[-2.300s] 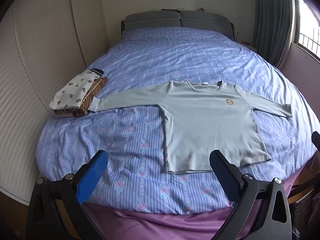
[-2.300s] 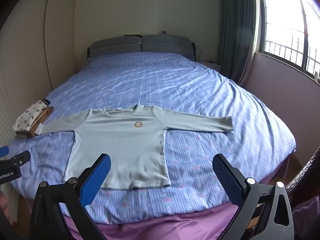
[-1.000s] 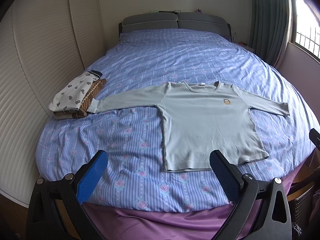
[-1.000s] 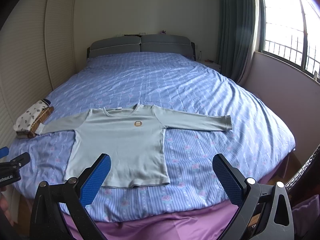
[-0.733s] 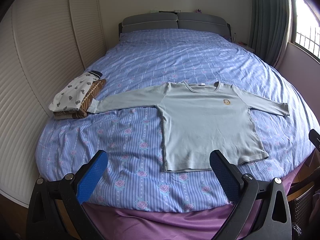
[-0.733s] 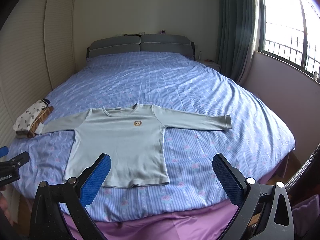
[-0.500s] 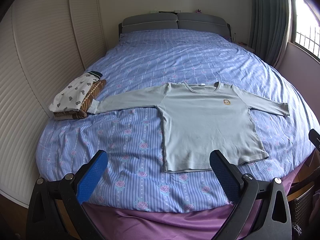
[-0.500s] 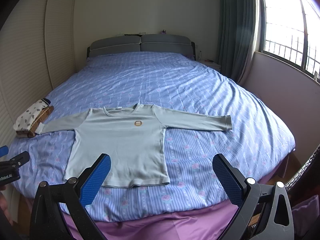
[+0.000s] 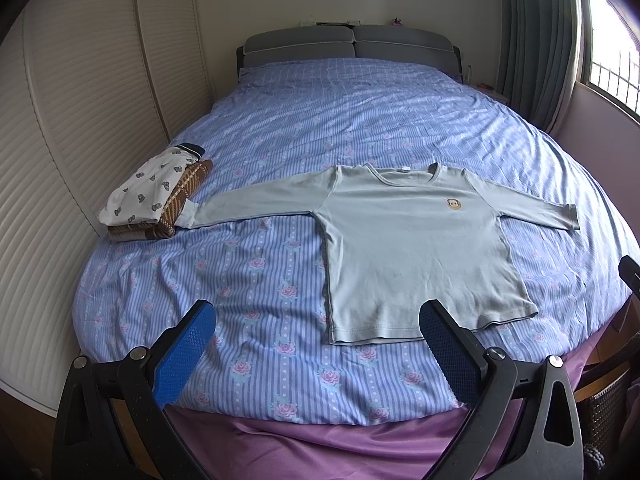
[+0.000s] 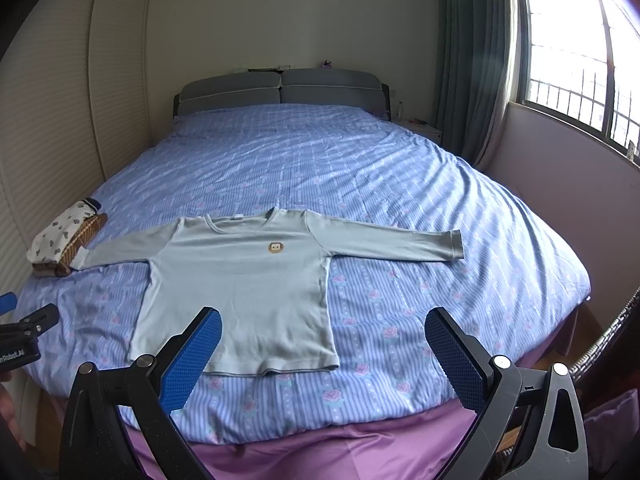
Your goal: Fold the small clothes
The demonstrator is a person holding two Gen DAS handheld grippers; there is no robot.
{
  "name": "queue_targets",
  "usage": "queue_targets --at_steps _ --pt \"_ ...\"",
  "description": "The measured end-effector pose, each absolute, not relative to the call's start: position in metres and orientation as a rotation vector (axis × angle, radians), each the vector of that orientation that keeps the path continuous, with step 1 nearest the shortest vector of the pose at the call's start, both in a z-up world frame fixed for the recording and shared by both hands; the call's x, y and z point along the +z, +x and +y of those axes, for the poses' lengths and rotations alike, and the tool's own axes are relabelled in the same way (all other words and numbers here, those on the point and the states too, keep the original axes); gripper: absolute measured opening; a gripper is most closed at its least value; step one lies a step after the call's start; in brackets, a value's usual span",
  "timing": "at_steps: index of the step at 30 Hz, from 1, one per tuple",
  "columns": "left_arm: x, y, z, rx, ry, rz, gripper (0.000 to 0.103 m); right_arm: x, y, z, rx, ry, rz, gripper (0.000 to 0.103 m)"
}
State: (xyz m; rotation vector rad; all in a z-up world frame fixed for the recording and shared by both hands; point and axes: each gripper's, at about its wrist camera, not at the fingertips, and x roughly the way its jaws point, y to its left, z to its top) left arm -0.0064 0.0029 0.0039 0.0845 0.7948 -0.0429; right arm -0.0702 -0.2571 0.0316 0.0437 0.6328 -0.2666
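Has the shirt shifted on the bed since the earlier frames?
No. The pale green shirt lies flat, its left cuff still touching the folded pile; the slight early image drift is camera motion, since the bedsheet moves with it.

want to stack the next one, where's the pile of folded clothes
The pile of folded clothes sits at the left edge of the bed in both views, by the slatted wall, touching the cuff of the shirt's outstretched sleeve.
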Motion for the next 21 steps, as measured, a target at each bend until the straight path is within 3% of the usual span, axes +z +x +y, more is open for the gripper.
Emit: queue_targets --at_steps 21 --pt "0.0048 -0.0077 0.0032 -0.042 0.090 0.798 0.103 0.0316 -0.0711 -0.2580 -0.267 0.046 0.633 0.102"
